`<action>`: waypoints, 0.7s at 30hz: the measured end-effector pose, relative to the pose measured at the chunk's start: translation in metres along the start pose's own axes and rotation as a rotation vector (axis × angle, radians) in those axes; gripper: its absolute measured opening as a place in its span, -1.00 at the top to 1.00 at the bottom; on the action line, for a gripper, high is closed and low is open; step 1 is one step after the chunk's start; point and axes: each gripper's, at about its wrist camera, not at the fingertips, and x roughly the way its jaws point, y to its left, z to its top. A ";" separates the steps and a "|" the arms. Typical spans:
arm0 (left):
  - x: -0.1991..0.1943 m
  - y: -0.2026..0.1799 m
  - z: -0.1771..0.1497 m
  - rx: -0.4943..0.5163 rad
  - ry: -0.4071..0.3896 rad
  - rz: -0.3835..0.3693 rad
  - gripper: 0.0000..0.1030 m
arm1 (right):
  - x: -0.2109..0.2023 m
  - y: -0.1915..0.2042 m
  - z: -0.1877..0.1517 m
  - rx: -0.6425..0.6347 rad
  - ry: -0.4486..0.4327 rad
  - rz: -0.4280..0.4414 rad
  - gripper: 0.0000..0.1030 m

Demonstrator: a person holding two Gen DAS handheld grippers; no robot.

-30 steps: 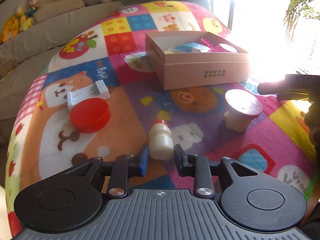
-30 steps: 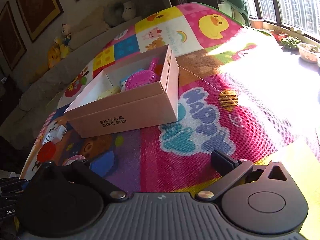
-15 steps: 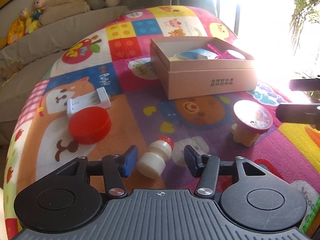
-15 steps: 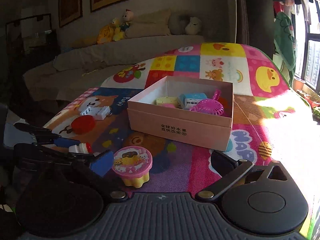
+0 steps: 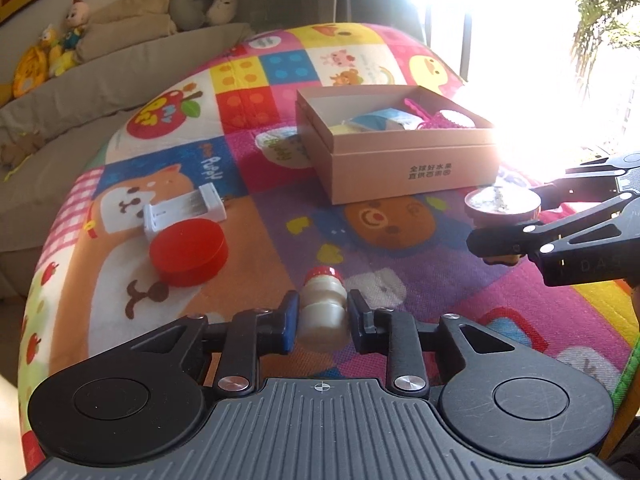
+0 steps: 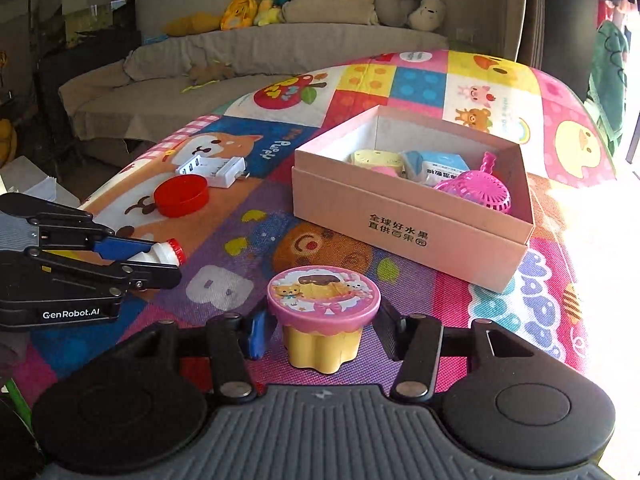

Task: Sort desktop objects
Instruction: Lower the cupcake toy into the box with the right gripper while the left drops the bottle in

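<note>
A small white bottle (image 5: 322,312) with a red cap lies low between the pads of my left gripper (image 5: 322,320), which is shut on it. From the right wrist view the left gripper (image 6: 166,260) holds that bottle (image 6: 160,255) just above the mat. A yellow pudding cup toy (image 6: 322,312) with a pink lid stands on the mat inside my right gripper (image 6: 324,330). Its jaws are closing and both pads touch the lid's rim. The left wrist view shows the right gripper (image 5: 504,220) flanking the cup (image 5: 502,202). The pink open box (image 5: 408,176) (image 6: 400,232) holds several items.
A red round tin (image 5: 188,250) (image 6: 182,200) and a white plastic holder (image 5: 184,210) (image 6: 212,170) lie on the colourful play mat (image 5: 400,264) to the left. A grey sofa (image 6: 260,60) with plush toys runs behind. Strong sunlight glares from the right.
My left gripper opened around the tipped bottle, then shut on it. My right gripper rolled level, swung from the box to the pudding cup, and its jaws narrowed around the cup.
</note>
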 end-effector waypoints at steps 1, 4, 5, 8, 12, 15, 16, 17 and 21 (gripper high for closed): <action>-0.003 -0.002 0.009 0.007 -0.023 -0.008 0.43 | -0.010 -0.005 0.006 0.006 -0.023 0.000 -0.02; -0.016 -0.009 0.045 0.058 -0.144 -0.026 0.43 | -0.045 -0.023 0.031 0.028 -0.134 -0.033 -0.02; -0.020 -0.014 0.064 0.082 -0.205 -0.026 0.43 | -0.055 -0.030 0.039 0.040 -0.169 -0.050 -0.02; -0.020 -0.027 0.105 0.134 -0.320 -0.026 0.43 | -0.080 -0.051 0.062 0.085 -0.248 -0.103 -0.02; 0.011 -0.046 0.148 0.186 -0.377 -0.011 0.36 | -0.089 -0.069 0.078 0.088 -0.285 -0.194 -0.02; 0.038 -0.040 0.153 0.127 -0.303 -0.029 -0.03 | -0.088 -0.083 0.082 0.101 -0.274 -0.234 -0.02; 0.041 -0.037 0.149 0.101 -0.280 -0.031 -0.11 | -0.087 -0.086 0.081 0.105 -0.270 -0.248 -0.02; 0.044 -0.030 0.139 0.070 -0.251 -0.041 -0.24 | -0.086 -0.090 0.080 0.107 -0.265 -0.264 -0.02; 0.046 -0.010 0.093 0.028 -0.175 -0.017 -0.48 | -0.070 -0.102 0.078 0.124 -0.226 -0.288 -0.02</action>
